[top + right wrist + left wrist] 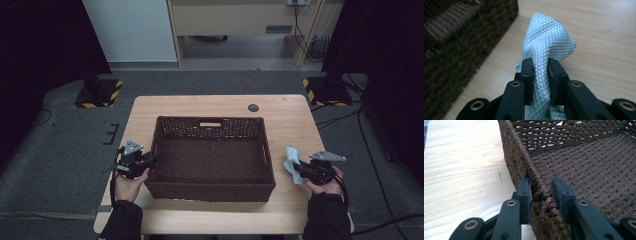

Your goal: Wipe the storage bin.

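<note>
A dark brown woven basket [210, 119] stands in the middle of the wooden table [290, 120], with nothing inside it. My left gripper [150, 161] is at its left wall near the front corner. In the left gripper view the jaws of this gripper [541, 185] straddle the braided rim of the basket [519, 157] and pinch it. To the right of the basket, my right gripper [298, 169] is shut on a light blue cloth [291, 156]. In the right gripper view the quilted cloth [549, 37] bunches up between the pads of that gripper [540, 65], with the basket [461, 37] to its left.
A small dark round disc [253, 107] lies near the table's far edge. Two stand bases with yellow-black stripes [100, 92] [325, 90] sit on the grey floor beyond the table. Bare wood runs along the front edge and both sides of the basket.
</note>
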